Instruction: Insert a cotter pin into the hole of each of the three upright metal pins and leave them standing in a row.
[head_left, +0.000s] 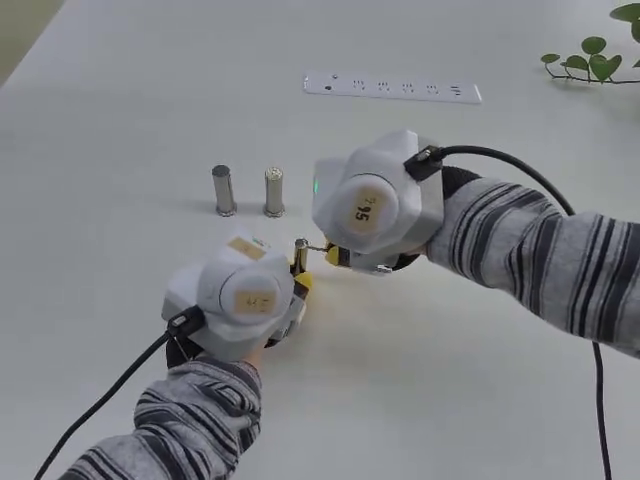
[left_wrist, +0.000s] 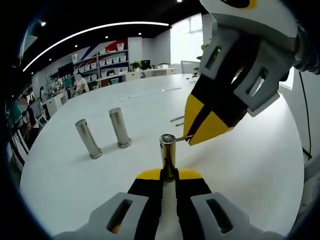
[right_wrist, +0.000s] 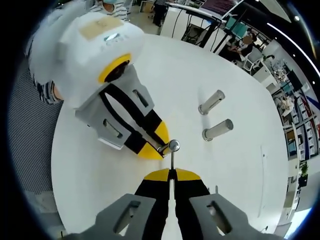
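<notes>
Steel and upright, a pin (left_wrist: 168, 152) stood on the white table (head_left: 120, 120), its lower part clamped between the closed jaws of the left gripper (left_wrist: 168, 175). The right gripper (right_wrist: 171, 172) was pinched tight on a thin cotter (right_wrist: 172, 160), whose free end met the pin just under its top. Whether the tip had entered the hole was too small to tell, though it seemed at least to touch. The two grippers faced each other with their yellow tips nearly meeting around the pin. A second pin (head_left: 274, 191) and a third pin (head_left: 223, 190) stood upright side by side, farther back and to the left. A power strip (head_left: 392, 87) lay well beyond them, and green leaves (head_left: 595, 55) showed at the far right corner.
</notes>
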